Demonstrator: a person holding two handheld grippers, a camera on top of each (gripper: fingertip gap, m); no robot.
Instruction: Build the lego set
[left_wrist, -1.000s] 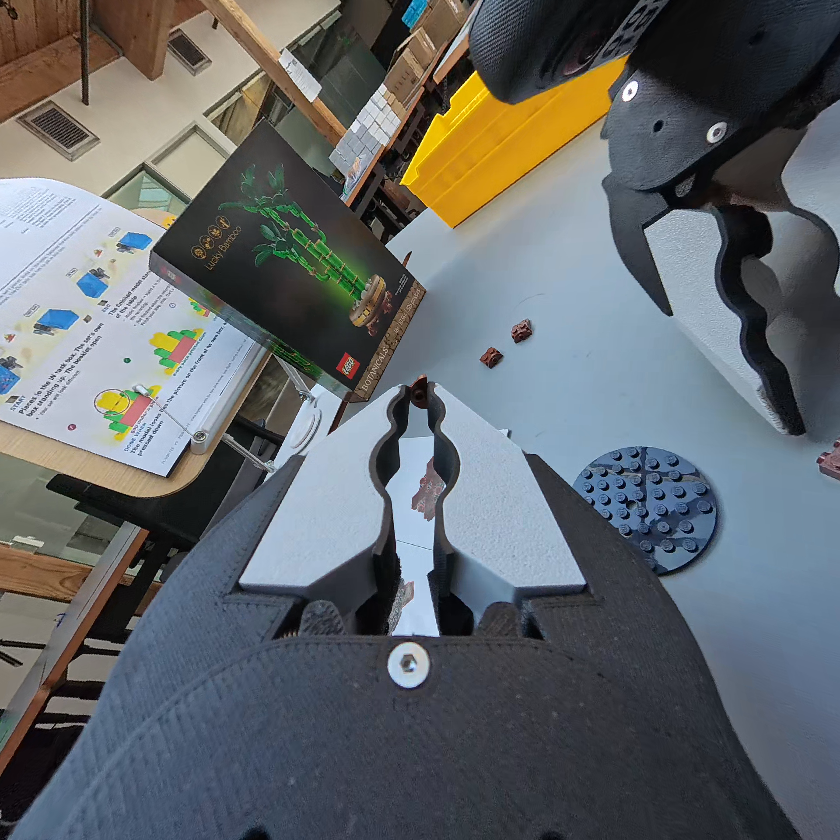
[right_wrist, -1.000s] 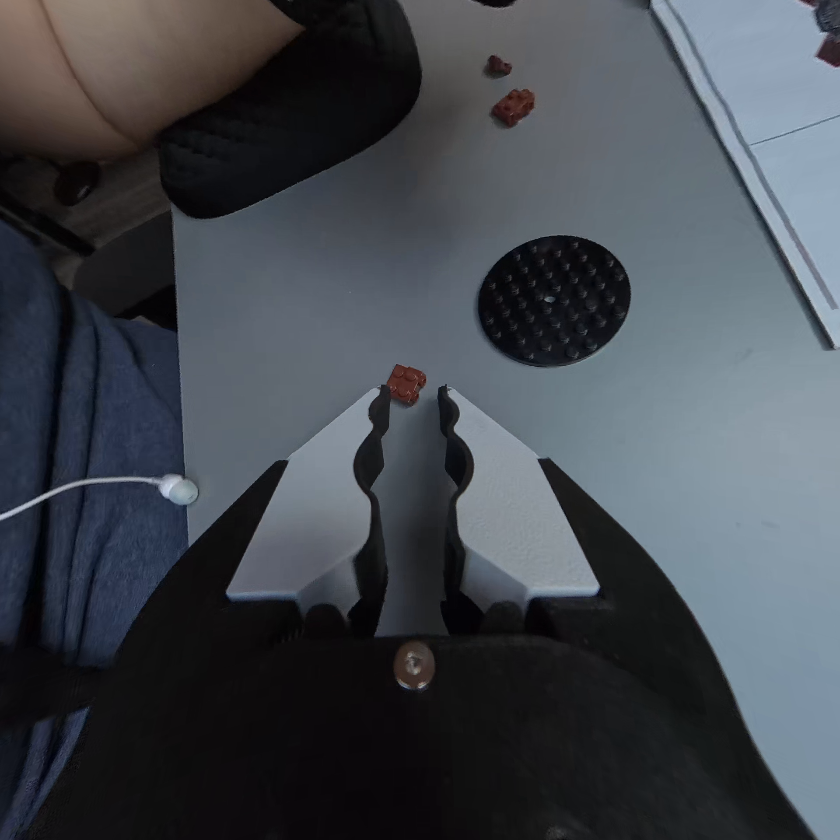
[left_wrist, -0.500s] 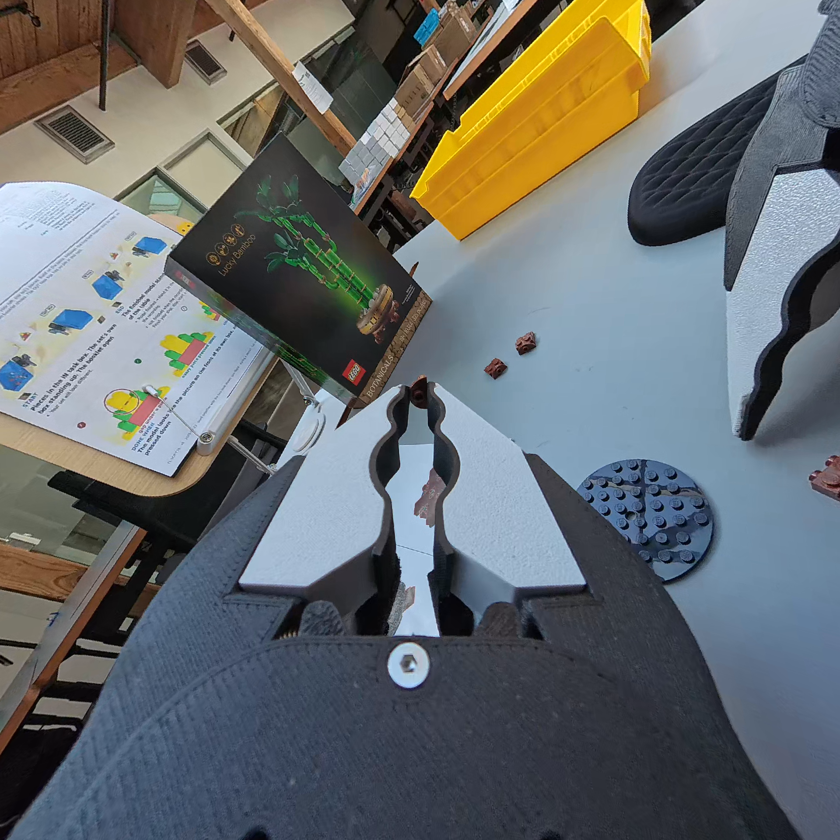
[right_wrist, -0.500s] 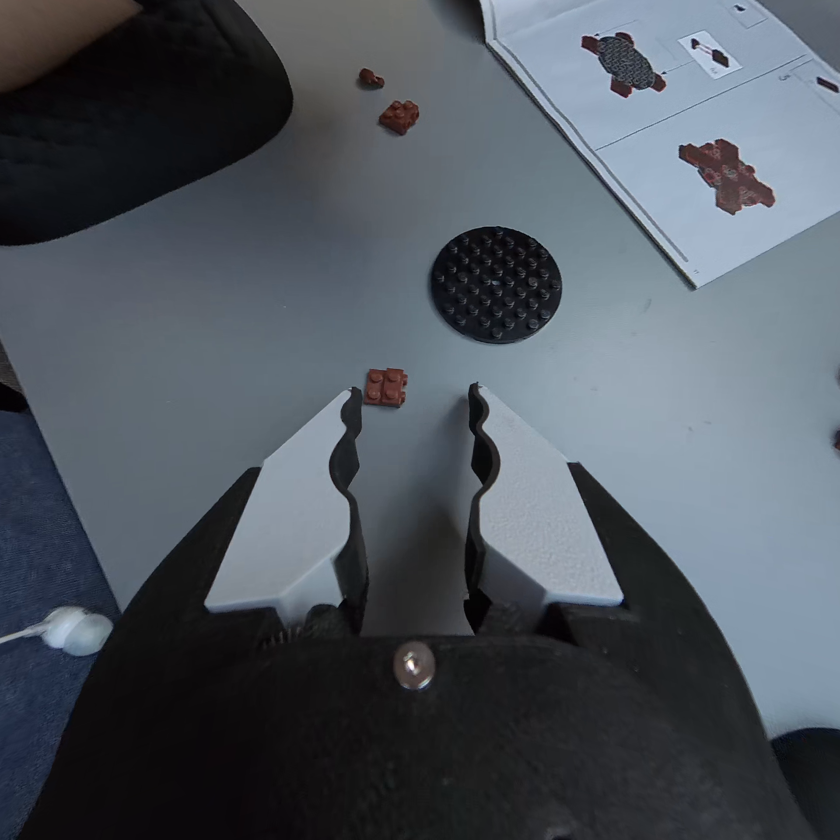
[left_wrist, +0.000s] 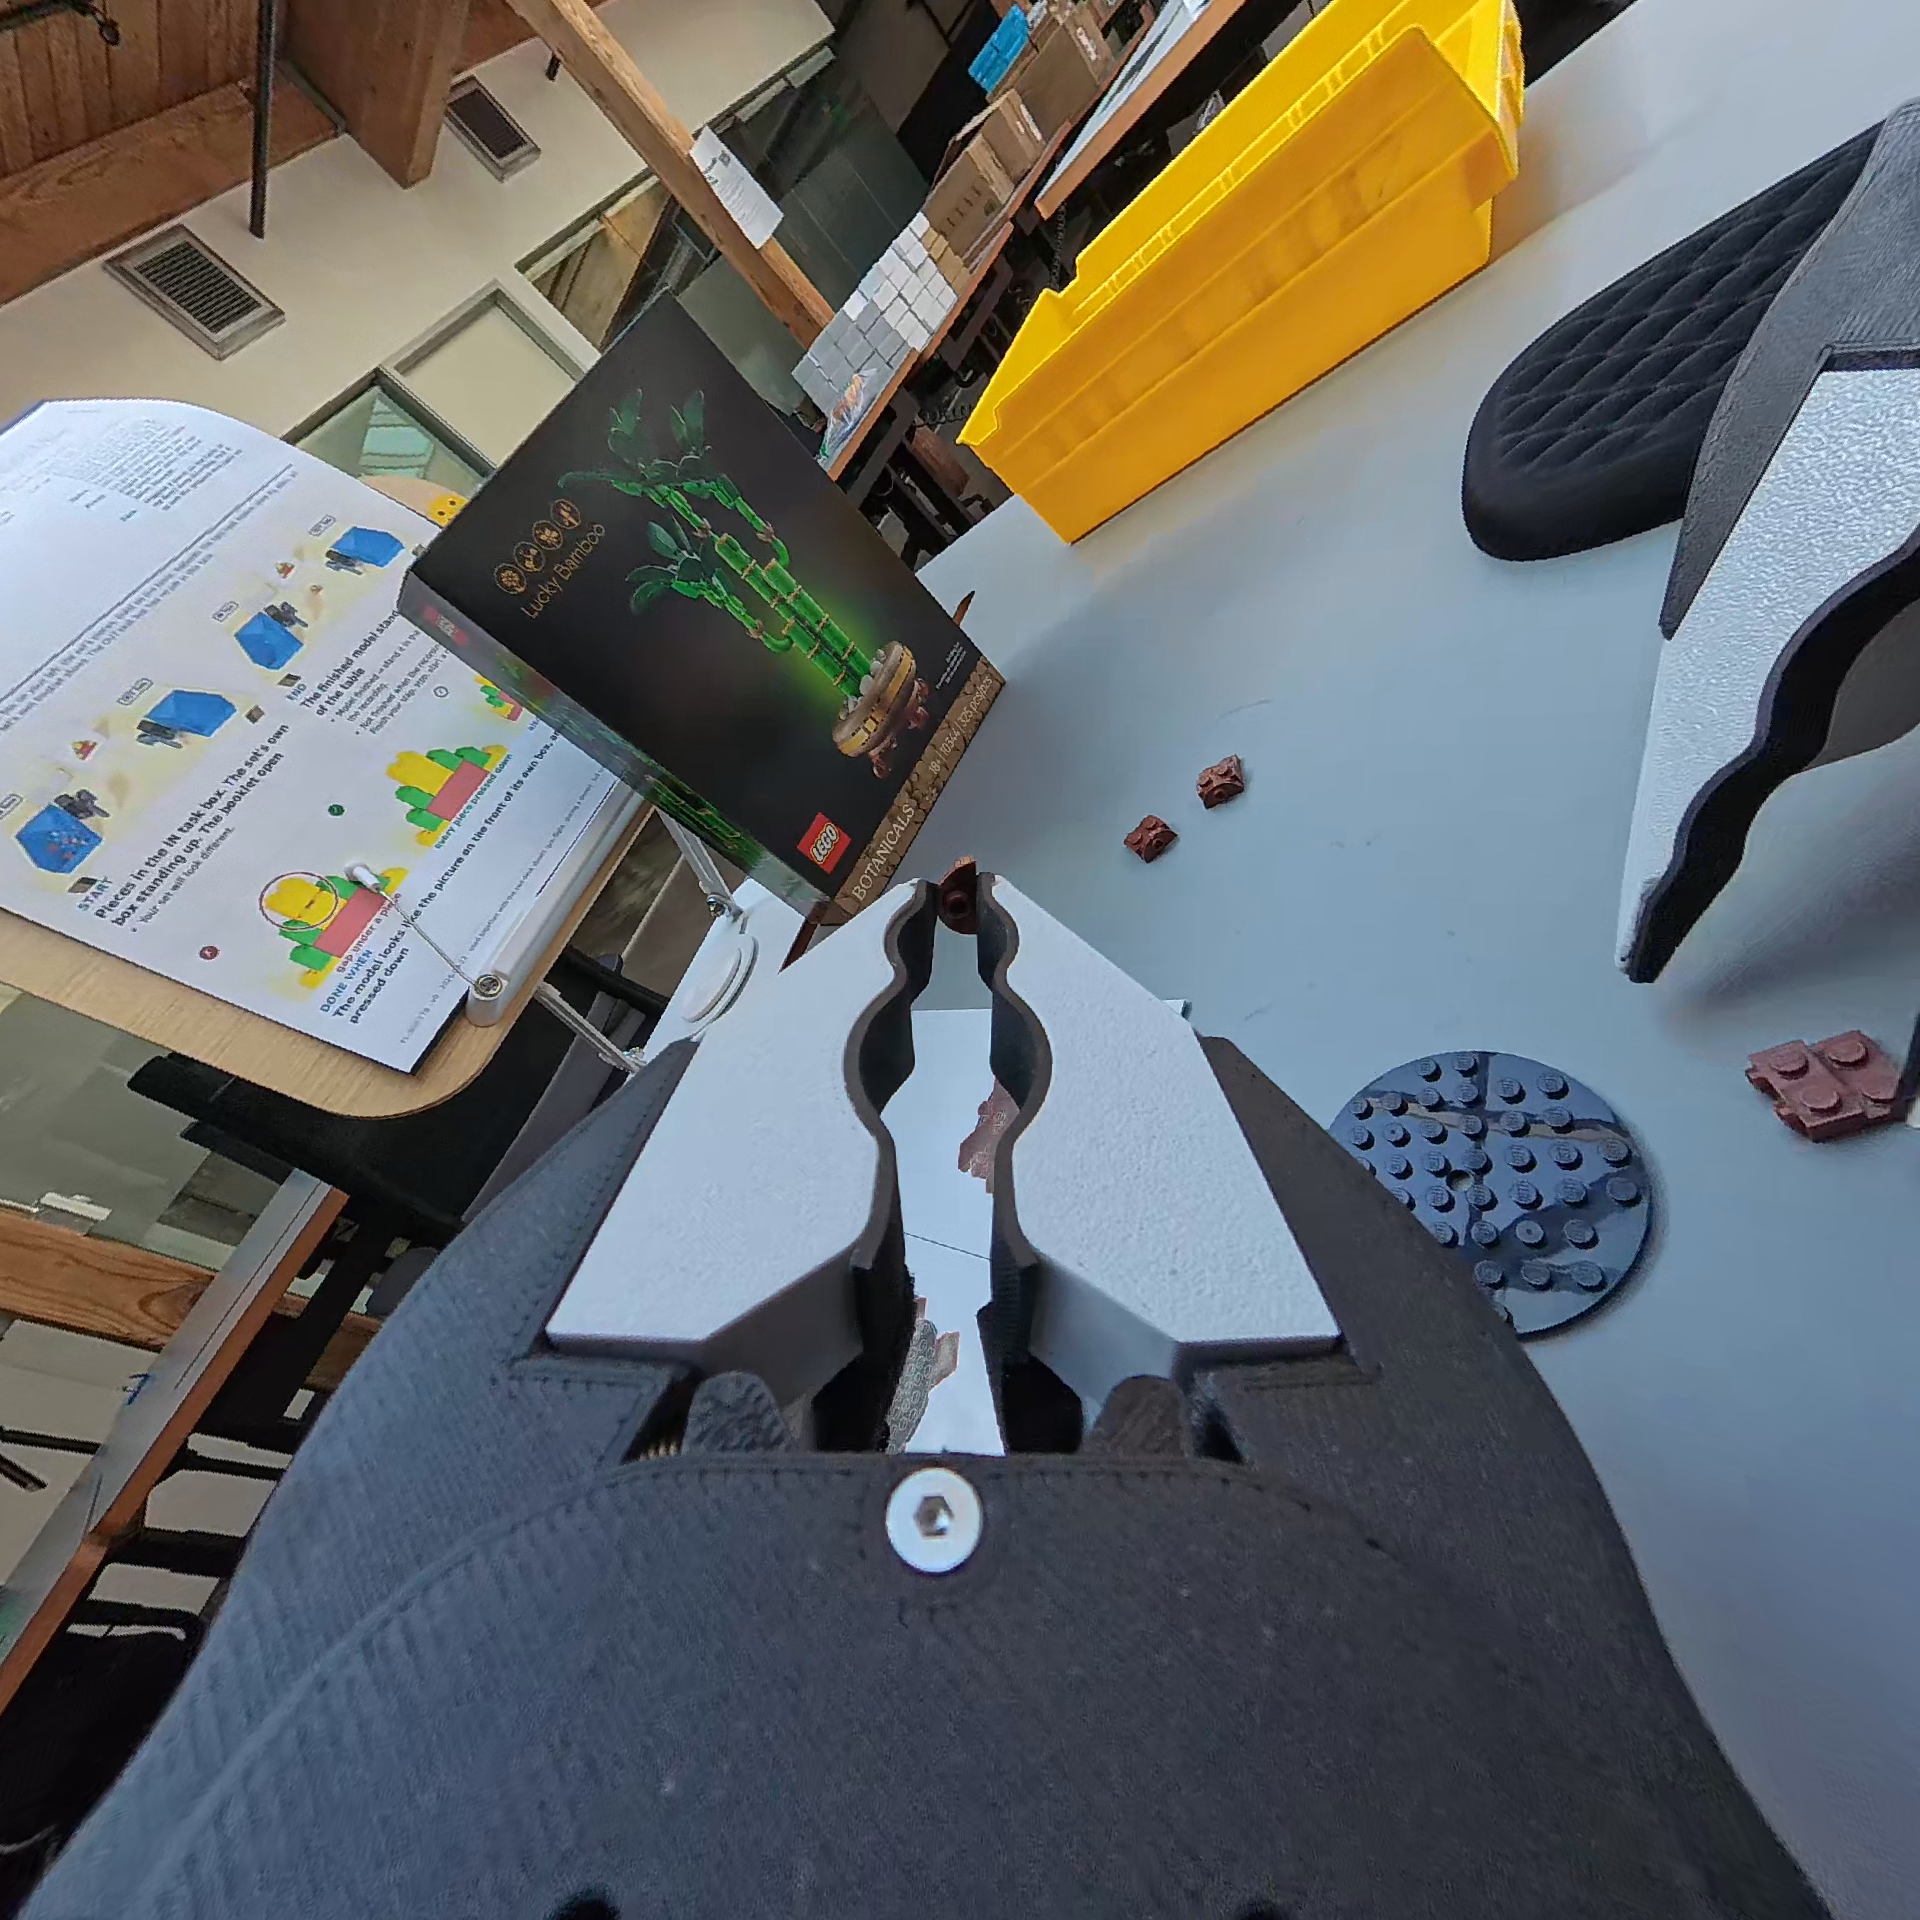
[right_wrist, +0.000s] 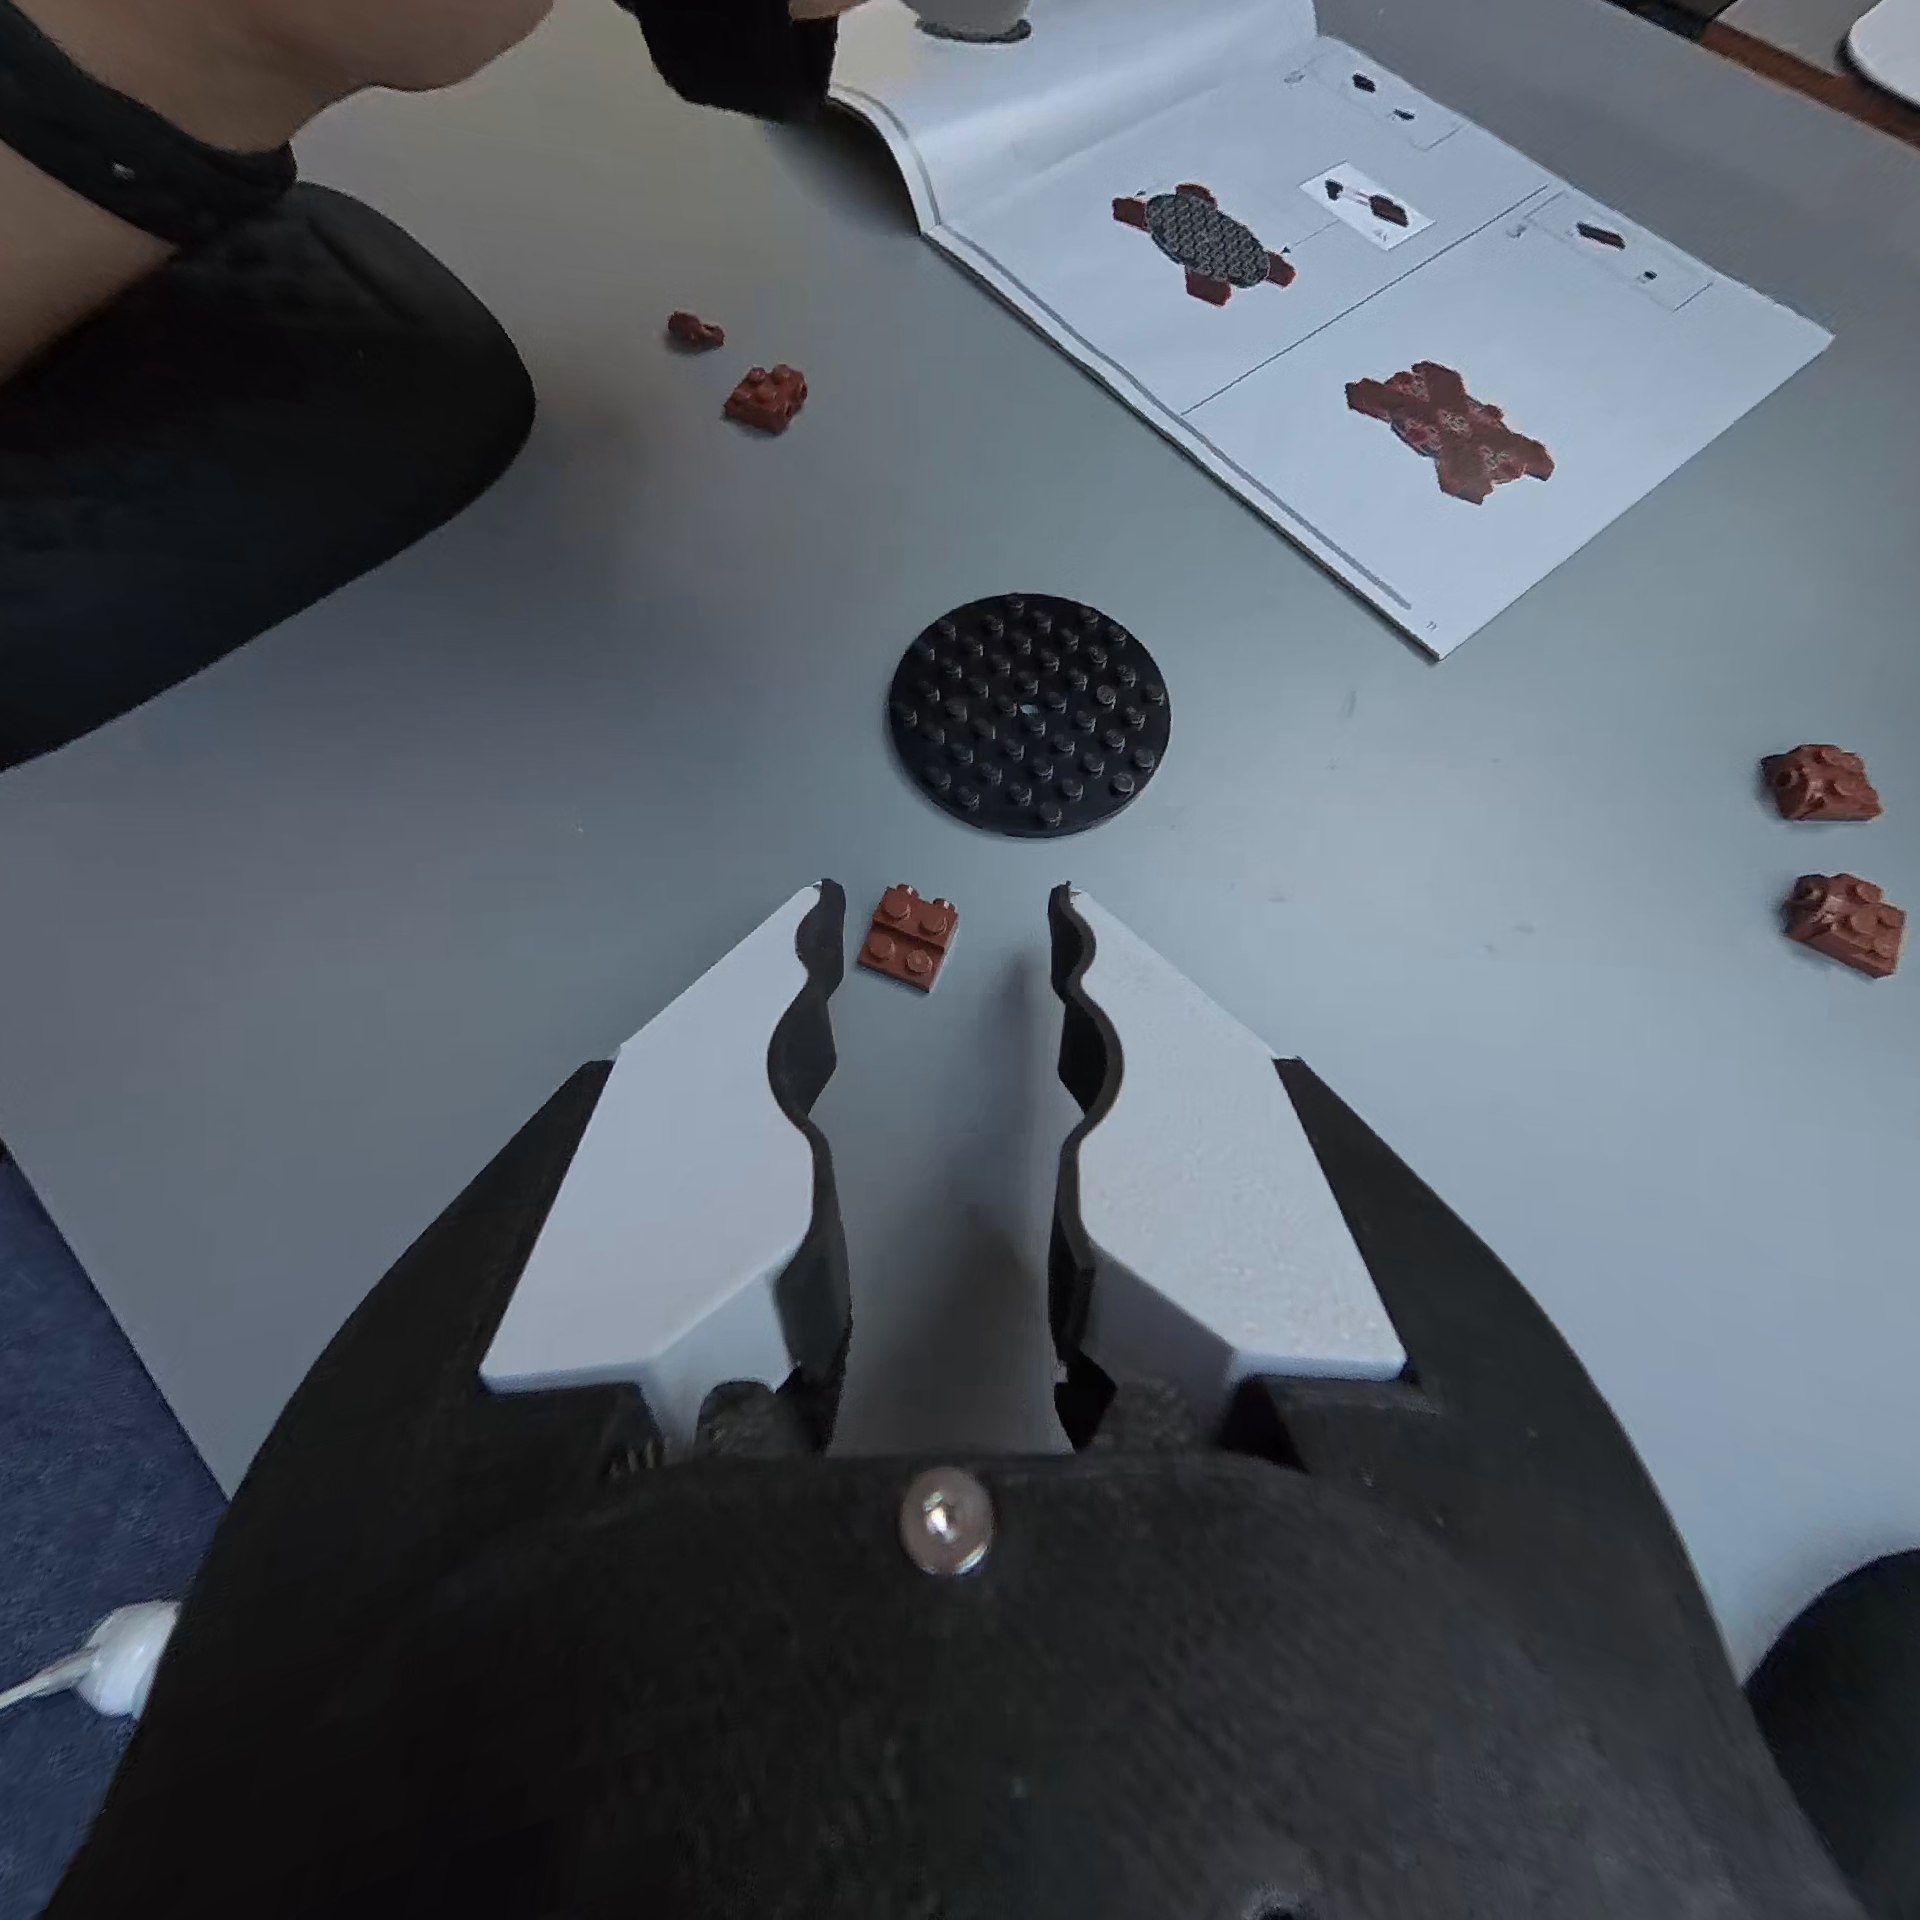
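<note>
1. The left gripper (left_wrist: 957, 902), with black textured housing and pale grey finger faces edged in wavy black pads, has its jaws drawn narrow, pinching a small reddish-brown piece (left_wrist: 957, 900) at the very tips, just above frame centre.
2. The right gripper (right_wrist: 940, 904) has its jaws wide apart, low over the smooth grey table (right_wrist: 520, 831). A flat reddish-brown studded plate (right_wrist: 907, 937) lies on the table between the tips, closer to the left finger; whether that finger touches it cannot be told.
3. A round black studded plate (right_wrist: 1029, 714) lies flat at mid-frame in the right wrist view, just beyond the open jaws.
4. Two small brown bricks (right_wrist: 766, 397) lie in the upper left of that view, and two more sloped brown pieces (right_wrist: 1820, 782) sit at the right edge.
5. An open paper instruction booklet (right_wrist: 1351, 312) lies flat in the upper right, its pages printed with diagrams.
6. In the left wrist view, the dark cardboard set box (left_wrist: 707, 665) stands on the table's far edge, upper centre, printed with a green plant.
7. Stacked yellow plastic bins (left_wrist: 1247, 312) sit in the upper right; their contents cannot be seen.
8. A printed sheet (left_wrist: 208, 727) rests on a wooden stand at the left.
</note>
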